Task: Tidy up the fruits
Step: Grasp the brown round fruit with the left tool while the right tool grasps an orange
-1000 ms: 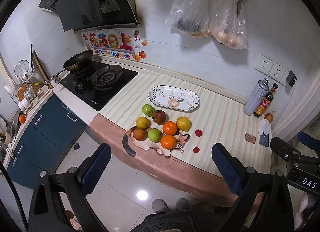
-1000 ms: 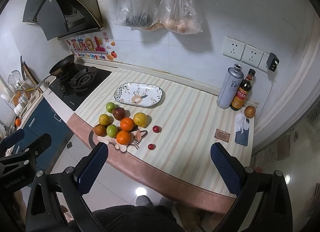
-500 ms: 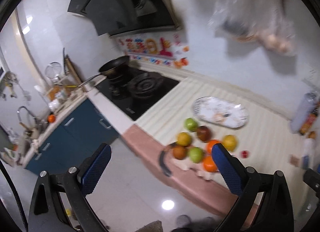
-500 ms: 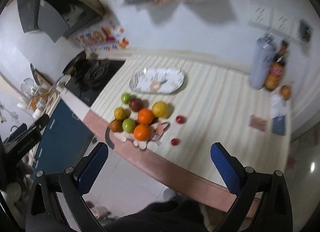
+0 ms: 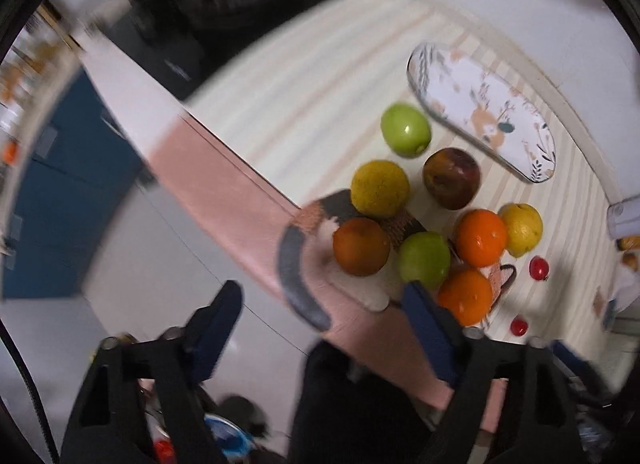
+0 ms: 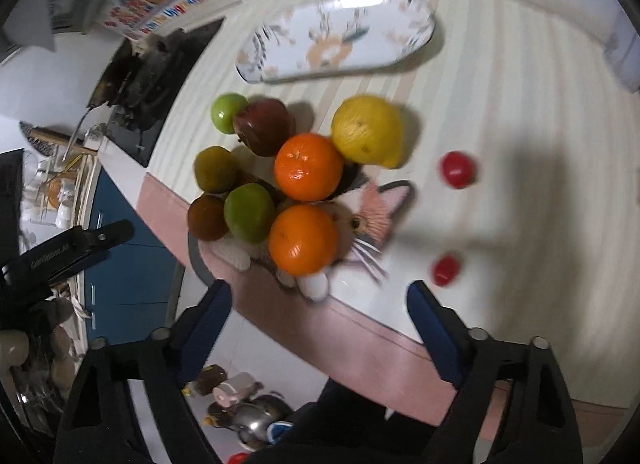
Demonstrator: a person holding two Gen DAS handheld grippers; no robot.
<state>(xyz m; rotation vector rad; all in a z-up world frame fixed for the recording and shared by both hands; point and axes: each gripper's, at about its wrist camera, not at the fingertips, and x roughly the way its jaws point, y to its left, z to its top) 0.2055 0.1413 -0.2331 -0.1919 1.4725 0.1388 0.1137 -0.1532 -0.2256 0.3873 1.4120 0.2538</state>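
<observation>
- The striped cream tabletop (image 6: 500,104) with its pink front edge carried everything; beyond it sat a black stove top (image 6: 152,76), blurred.
- A long oval white ceramic plate with a floral print (image 6: 340,44) lay empty at the back of the tabletop, just beyond the fruit and apart from it.
- A flat cat-shaped cloth mat (image 6: 376,208) lay at the front edge, with most of the fruit bunched on and around it.
- The fruit cluster: a yellow citrus fruit (image 6: 366,132), two oranges (image 6: 308,166) (image 6: 302,240), a dark red apple (image 6: 264,126), two green apples (image 6: 228,112) (image 6: 250,212), a greenish-yellow fruit (image 6: 216,168) and a brown-orange fruit (image 6: 206,218), many touching.
- Two small red cherry tomatoes (image 6: 458,168) (image 6: 446,270) sat apart on the bare tabletop.
- The left gripper (image 5: 320,304) and the right gripper (image 6: 318,296) each stood spread with jaws closing on nothing, over the front edge, short of the fruit.
- Judged step: the approach, with no fruit yet moved to the plate.
- Next, one gripper would probably need to centre on an outer fruit, such as the near orange, and close gently; round fruit may roll or nudge its neighbours.
</observation>
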